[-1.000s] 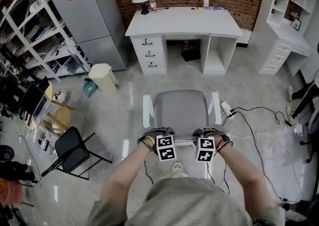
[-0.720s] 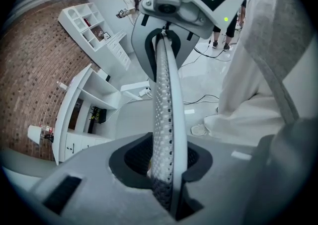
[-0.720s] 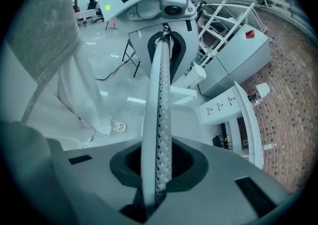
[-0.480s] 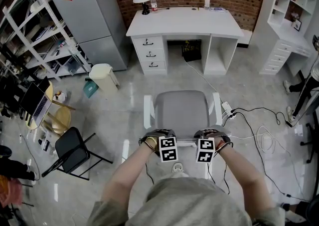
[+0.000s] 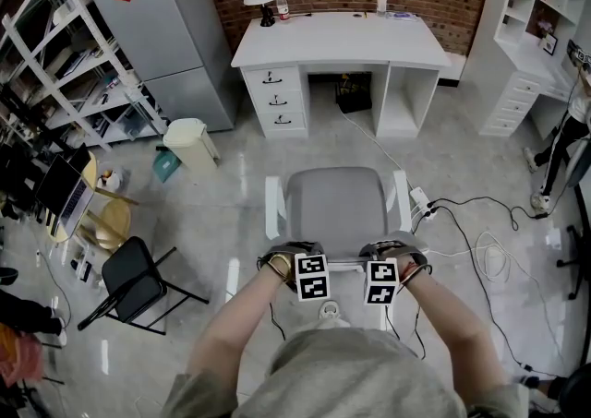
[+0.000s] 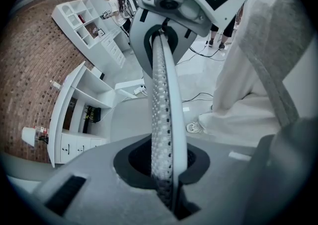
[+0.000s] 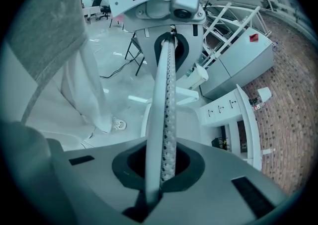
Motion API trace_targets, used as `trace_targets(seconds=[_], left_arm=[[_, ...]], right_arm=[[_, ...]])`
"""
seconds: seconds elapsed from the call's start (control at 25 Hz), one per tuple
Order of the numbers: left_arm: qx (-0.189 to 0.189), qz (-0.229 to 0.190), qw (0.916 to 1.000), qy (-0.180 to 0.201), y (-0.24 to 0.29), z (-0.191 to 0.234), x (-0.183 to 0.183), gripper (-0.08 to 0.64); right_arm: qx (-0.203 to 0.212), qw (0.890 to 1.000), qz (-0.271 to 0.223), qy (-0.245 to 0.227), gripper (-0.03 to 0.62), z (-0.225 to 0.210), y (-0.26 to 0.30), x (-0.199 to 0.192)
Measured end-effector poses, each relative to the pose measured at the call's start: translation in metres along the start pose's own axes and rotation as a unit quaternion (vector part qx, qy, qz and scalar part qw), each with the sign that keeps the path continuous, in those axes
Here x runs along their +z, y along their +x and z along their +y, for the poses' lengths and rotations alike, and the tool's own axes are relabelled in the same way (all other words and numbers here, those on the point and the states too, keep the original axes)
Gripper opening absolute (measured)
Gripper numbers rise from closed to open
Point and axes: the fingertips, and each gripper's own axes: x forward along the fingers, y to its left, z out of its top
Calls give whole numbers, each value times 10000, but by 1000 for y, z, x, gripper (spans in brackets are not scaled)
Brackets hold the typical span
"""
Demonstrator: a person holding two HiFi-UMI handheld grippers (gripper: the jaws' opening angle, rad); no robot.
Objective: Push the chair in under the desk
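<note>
I have the left gripper [image 5: 297, 257] and the right gripper [image 5: 386, 256] side by side on the top rim of the backrest [image 6: 161, 95], near my body. Both pairs of jaws have just been closing, and the 2 now pinch that thin rim, mesh on 1 face and white on the other. The grey chair [image 5: 334, 209] stands on the glossy floor [image 5: 231, 195]. Its seat faces the white desk [image 5: 342, 38], well apart from it and roughly in line with the kneehole [image 5: 355, 93].
</note>
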Motion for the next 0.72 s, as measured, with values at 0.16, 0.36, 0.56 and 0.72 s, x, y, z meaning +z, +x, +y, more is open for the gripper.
trace_targets(seconds=[0.16, 0.36, 0.56, 0.72], left_arm=[[-11, -8, 10000, 0, -1, 1, 0, 44], [5, 6, 10000, 14, 1, 6, -2, 44], [25, 40, 10000, 63, 4, 14, -5, 43], [17, 42, 10000, 79, 5, 19, -7, 43]], right_arm=[[-4, 10000, 7, -6, 14, -1, -1, 0], [-44, 10000, 15, -10, 12, -5, 2, 1], [-66, 10000, 29, 8, 12, -12, 6, 0], [-78, 10000, 39, 15, 12, -16, 8, 0]])
